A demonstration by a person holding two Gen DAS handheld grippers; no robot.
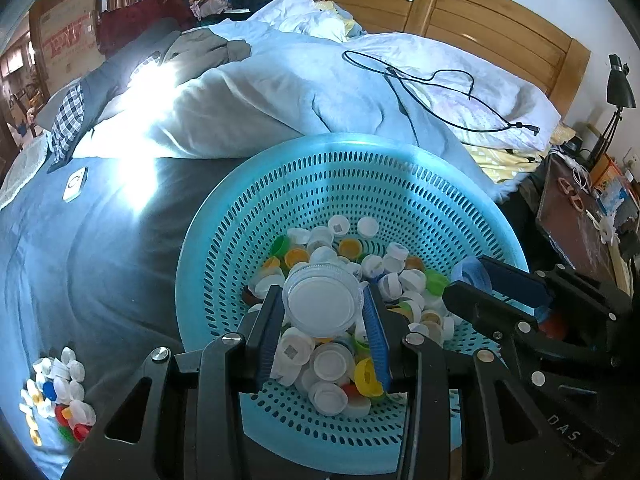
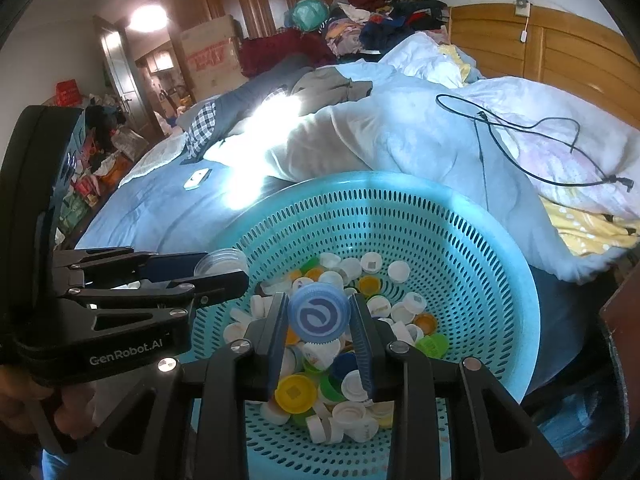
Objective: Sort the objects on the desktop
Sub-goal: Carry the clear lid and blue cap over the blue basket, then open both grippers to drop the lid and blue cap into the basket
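**Two lids held over the basket of caps**

The clear lid (image 1: pixel 322 306) sits pinched between the fingers of the left gripper (image 1: pixel 323 312), gripped at its rim on both sides. It is round, so it has no long axis; its flat white face tilts up toward the camera. It hangs above the heap of bottle caps (image 1: pixel 340 364), apart from them.

The blue lid (image 2: pixel 319 316), with a white swirl on top, is pinched the same way in the right gripper (image 2: pixel 319 318), face turned up toward the camera, above the caps.

Both grippers hover side by side over the round turquoise basket (image 1: pixel 360 168), whose slotted wall rises behind them. The caps inside are mostly white, with yellow, green and orange ones mixed in.

The basket rests on a bed with a blue sheet (image 1: pixel 80 260). A smaller pile of caps (image 1: pixel 56 392) lies on the sheet to the left, well apart from the basket. A black cable (image 1: pixel 432 92) lies across the quilt behind.
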